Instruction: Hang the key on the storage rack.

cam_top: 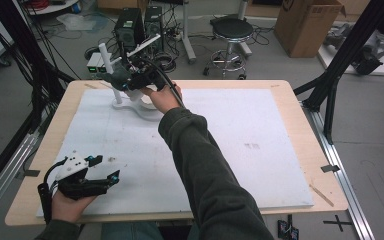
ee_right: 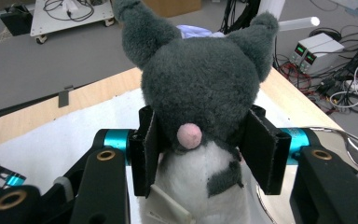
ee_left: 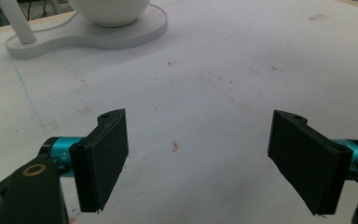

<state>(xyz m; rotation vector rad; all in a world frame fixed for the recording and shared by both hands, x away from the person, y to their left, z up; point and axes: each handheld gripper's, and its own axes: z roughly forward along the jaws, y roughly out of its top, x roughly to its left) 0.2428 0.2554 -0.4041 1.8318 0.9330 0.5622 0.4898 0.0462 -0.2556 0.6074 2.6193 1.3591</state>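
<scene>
A grey plush animal (ee_right: 200,84) with a pink nose and white belly sits between the pads of my right gripper (ee_right: 204,140), which is shut on its neck. In the high view my right gripper (cam_top: 137,77) holds the plush (cam_top: 116,77) over the far left of the table. Below it is a white stand (cam_top: 125,106) with an upright post (cam_top: 108,62) and a white bowl (cam_top: 149,102). My left gripper (cam_top: 106,167) rests near the front left edge, open with nothing between its pads. In the left gripper view, that gripper (ee_left: 198,126) faces the stand's base (ee_left: 84,35) and the bowl (ee_left: 109,11).
A white mat (cam_top: 240,135) covers most of the wooden table (cam_top: 300,100). Behind the table stand computer towers (cam_top: 130,25), a stool (cam_top: 232,32) and a cardboard box (cam_top: 307,25). A black frame post (cam_top: 340,65) rises at the right.
</scene>
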